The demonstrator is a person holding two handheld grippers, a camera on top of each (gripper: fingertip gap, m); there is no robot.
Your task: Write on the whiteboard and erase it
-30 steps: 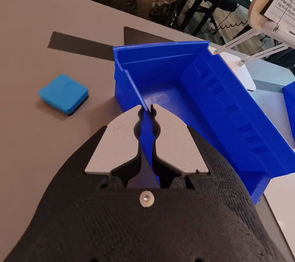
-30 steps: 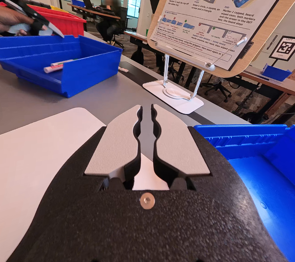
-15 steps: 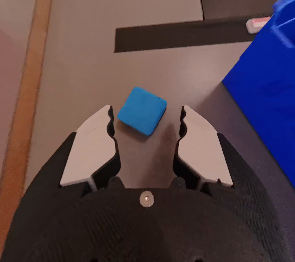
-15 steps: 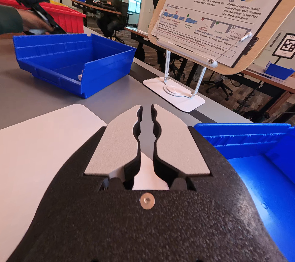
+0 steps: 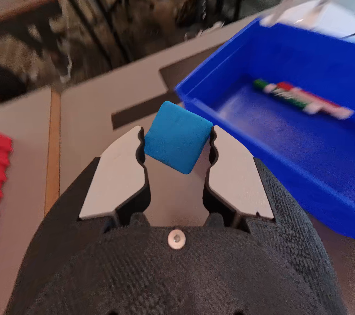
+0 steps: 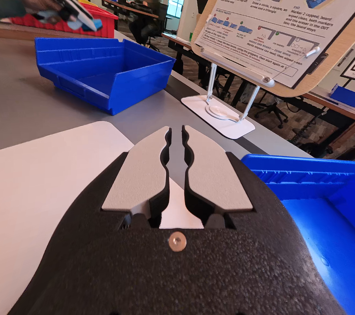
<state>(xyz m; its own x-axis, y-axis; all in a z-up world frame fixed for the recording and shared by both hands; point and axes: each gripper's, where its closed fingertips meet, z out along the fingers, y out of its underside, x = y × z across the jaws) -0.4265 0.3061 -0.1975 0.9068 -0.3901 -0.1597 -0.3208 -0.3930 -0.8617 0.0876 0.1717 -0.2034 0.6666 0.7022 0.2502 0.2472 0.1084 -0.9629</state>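
My left gripper [image 5: 176, 129] is shut on the blue eraser [image 5: 176, 144], pinched corner to corner and held above the table beside a blue bin [image 5: 288, 161]. Two markers [image 5: 299, 100] lie in that bin. In the right wrist view the left gripper [image 6: 76, 11] shows blurred at the upper left with the eraser [image 6: 97, 24] in it. My right gripper [image 6: 176, 129] is shut and empty, low over the far right corner of the white whiteboard [image 6: 57, 161].
The bin with the markers [image 6: 138, 79] stands beyond the whiteboard. A second blue bin [image 6: 297, 180] is close on the right. An instruction sheet on a white stand [image 6: 221, 113] is at the table's far edge. A red bin [image 6: 103, 21] sits behind. One gripper's finger ends stand about 55 cm off the other's.
My left gripper left the blue bin, opened over the eraser, closed on it and lifted it toward the bin. My right gripper has stayed shut in place.
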